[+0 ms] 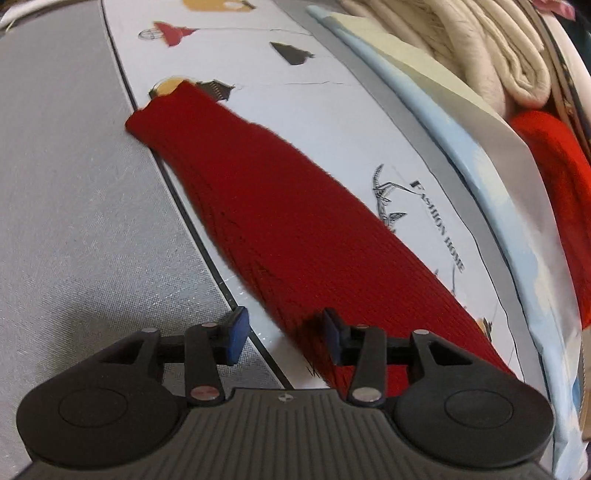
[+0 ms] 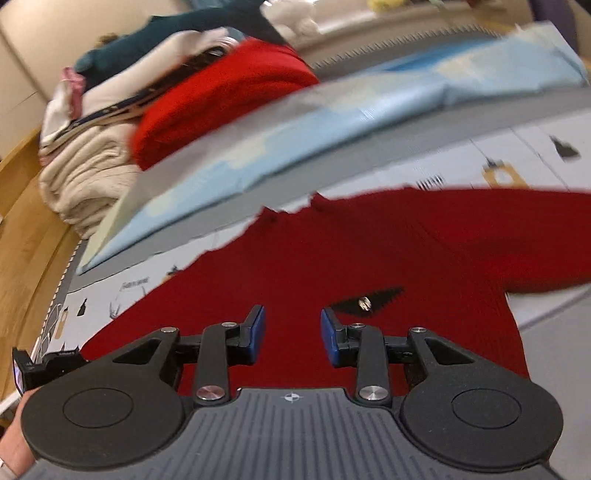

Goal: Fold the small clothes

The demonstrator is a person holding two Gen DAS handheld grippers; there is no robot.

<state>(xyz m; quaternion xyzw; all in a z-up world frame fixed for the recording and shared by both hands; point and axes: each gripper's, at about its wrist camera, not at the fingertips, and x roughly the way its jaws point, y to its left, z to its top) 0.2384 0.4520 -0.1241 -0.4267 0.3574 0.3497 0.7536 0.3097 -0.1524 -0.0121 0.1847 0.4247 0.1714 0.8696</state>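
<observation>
A dark red knitted sweater lies flat on a white printed mat (image 1: 332, 122). In the left wrist view its long sleeve (image 1: 280, 206) runs diagonally from the far cuff down to my left gripper (image 1: 285, 336). That gripper stands open just above the sleeve's near edge, at the mat's border, and its blue pads (image 1: 236, 334) hold nothing. In the right wrist view the sweater's body (image 2: 332, 258) spreads wide, with a black neck label (image 2: 365, 302) facing up. My right gripper (image 2: 293, 336) hovers open over the body beside the label, gripping nothing.
A light blue folded sheet (image 2: 332, 122) lies along the mat's far side. Behind it sits a pile of clothes: cream knit (image 2: 85, 173), bright red garment (image 2: 221, 99), teal garment (image 2: 166, 33). Grey cloth (image 1: 74, 184) borders the mat. A wooden floor (image 2: 29, 240) shows beyond the mat's edge.
</observation>
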